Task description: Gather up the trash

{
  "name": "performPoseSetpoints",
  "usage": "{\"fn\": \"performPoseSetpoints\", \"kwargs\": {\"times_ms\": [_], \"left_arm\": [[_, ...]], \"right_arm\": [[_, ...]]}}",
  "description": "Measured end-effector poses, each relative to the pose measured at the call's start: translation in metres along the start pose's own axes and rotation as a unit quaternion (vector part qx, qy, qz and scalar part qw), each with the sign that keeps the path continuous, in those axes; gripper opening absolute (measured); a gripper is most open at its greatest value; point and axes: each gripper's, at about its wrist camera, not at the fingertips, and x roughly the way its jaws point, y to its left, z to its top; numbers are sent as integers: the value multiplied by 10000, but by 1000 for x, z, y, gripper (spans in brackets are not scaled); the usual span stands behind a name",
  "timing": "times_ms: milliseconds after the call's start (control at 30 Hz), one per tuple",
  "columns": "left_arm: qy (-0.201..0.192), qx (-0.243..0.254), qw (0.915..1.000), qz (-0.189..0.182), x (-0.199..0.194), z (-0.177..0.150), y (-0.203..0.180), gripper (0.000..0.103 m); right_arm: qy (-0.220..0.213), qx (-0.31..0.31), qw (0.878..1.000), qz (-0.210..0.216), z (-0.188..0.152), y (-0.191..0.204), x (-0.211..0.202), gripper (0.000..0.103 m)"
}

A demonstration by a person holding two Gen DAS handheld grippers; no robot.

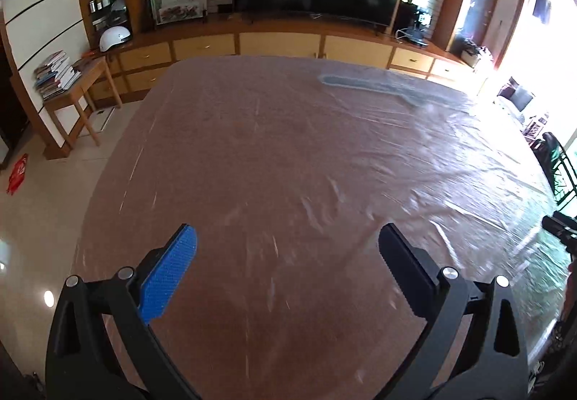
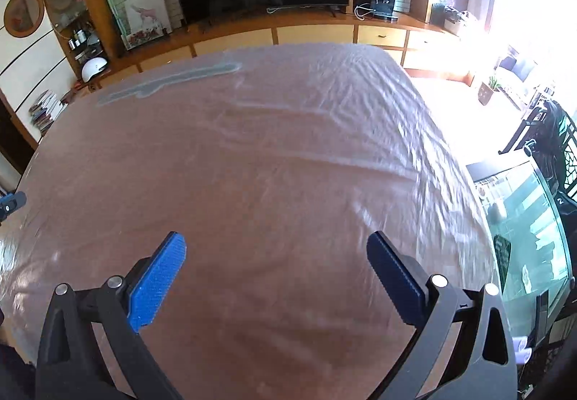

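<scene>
Left wrist view: the left gripper [image 1: 286,241] is seen spread wide above a brown table [image 1: 252,165] covered in wrinkled clear plastic, with nothing between its blue-padded fingers [image 1: 169,274]. No loose trash can be made out on the covered top. A pale blue-grey strip [image 1: 375,86] is seen under or on the plastic near the far right part of the table; its long axis runs along the far edge, slanting down to the right, and what it is cannot be told. The right side is washed out by window glare, and a dark gripper tip [image 1: 559,227] is cut off at the right edge.

Right wrist view: the right gripper [image 2: 276,252] is likewise held released, empty, over the same table. The strip [image 2: 169,83] appears far left here, lengthwise along the far edge. A glass-topped surface [image 2: 530,220] beside the table is blurred, and the things on it are not identifiable
</scene>
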Motion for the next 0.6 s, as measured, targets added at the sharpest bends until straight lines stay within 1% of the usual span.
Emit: {"fn": "performPoseSetpoints", "kwargs": {"times_ms": [133,333,467,533,600], "left_arm": [[68,58,9997,221,20,10,4,101],[83,43,9993,364,37,24,14,101],[92,39,9989,448,44,34,21,101],[106,40,9986,519,48,39,24,101],[161,-14,9988,469,51,40,28,101]], "right_arm": [[86,89,9999,-85,15,-15,20,99],[53,-27,9997,-216,28,-18,29,99],[-25,-35,9988,-483,33,-30,34,99],[-32,12,9987,-517,37,-37,37,99],[-29,71,9983,-573,41,-44,39,99]]}}
